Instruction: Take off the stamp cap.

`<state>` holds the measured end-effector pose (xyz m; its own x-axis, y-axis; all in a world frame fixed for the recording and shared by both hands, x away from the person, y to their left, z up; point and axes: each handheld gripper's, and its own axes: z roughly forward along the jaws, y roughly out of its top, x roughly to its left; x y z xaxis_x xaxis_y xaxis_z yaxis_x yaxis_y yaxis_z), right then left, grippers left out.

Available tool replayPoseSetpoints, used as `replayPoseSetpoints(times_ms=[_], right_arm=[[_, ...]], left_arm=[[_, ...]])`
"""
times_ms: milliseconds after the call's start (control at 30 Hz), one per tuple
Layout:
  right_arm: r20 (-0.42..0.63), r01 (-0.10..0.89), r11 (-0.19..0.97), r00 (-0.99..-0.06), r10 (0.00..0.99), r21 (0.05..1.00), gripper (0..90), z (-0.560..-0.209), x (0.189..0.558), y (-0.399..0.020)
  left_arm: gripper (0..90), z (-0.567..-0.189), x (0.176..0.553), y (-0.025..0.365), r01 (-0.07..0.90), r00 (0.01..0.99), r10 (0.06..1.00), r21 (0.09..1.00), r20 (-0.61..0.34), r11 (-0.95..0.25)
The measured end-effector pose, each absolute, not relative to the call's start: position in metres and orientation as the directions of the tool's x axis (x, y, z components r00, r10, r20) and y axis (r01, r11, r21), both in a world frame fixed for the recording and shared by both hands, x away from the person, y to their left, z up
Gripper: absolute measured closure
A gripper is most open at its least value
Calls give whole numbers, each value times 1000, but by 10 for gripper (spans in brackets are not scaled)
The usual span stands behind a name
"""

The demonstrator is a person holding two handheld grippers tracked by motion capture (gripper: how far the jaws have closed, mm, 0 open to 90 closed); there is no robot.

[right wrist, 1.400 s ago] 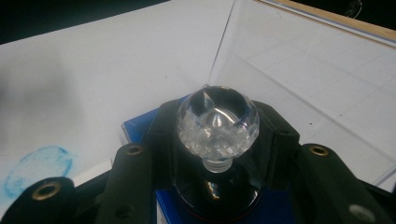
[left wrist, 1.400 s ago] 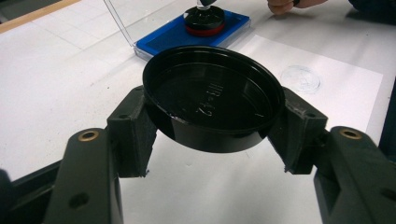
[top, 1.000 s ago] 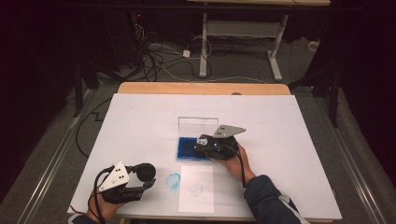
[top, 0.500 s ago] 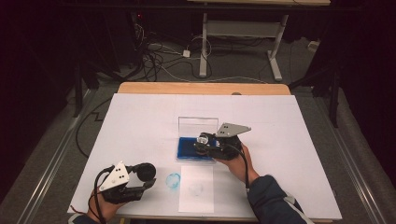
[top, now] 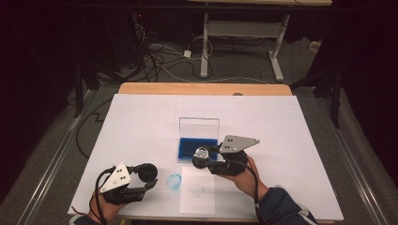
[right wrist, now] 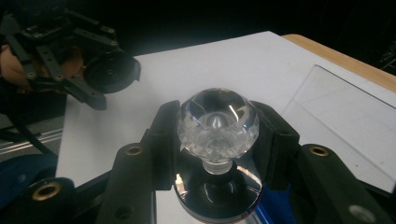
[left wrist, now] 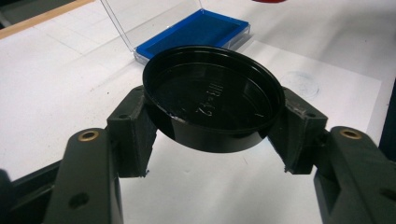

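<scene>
My left gripper (top: 143, 178) rests near the table's front left, shut on a round black lid (top: 148, 171). In the left gripper view the lid (left wrist: 212, 98) sits flat between the two jaws, inner side up. My right gripper (top: 204, 157) hovers over the near edge of the blue ink pad (top: 190, 146), shut on a stamp with a faceted crystal knob (top: 202, 152). The right gripper view has the knob (right wrist: 217, 123) clamped between the jaws, with the stamp's glossy black base below it. A white sheet (top: 197, 199) lies just in front.
The ink pad's clear cover (top: 199, 127) stands upright behind the pad. A blue round print (top: 174, 182) marks the table left of the sheet, and a fainter print (top: 197, 189) is on the sheet. White paper covers the table (top: 141, 122); cables lie on the floor beyond.
My right gripper has lifted the stamp and drawn it back from the ink pad toward the near edge. The left gripper and its lid have stayed put.
</scene>
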<state>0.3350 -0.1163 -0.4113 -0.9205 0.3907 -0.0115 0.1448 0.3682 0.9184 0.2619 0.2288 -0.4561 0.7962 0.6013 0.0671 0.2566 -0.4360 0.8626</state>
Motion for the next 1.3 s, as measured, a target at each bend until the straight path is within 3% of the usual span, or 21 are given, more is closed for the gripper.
replayPoseSetpoints(times_ms=[1300], right_arm=[[37,182,461,-951,306,868,567,-456,306,-104]], left_arm=[[364,-457,261,227,250,804,589,856,78,-454]])
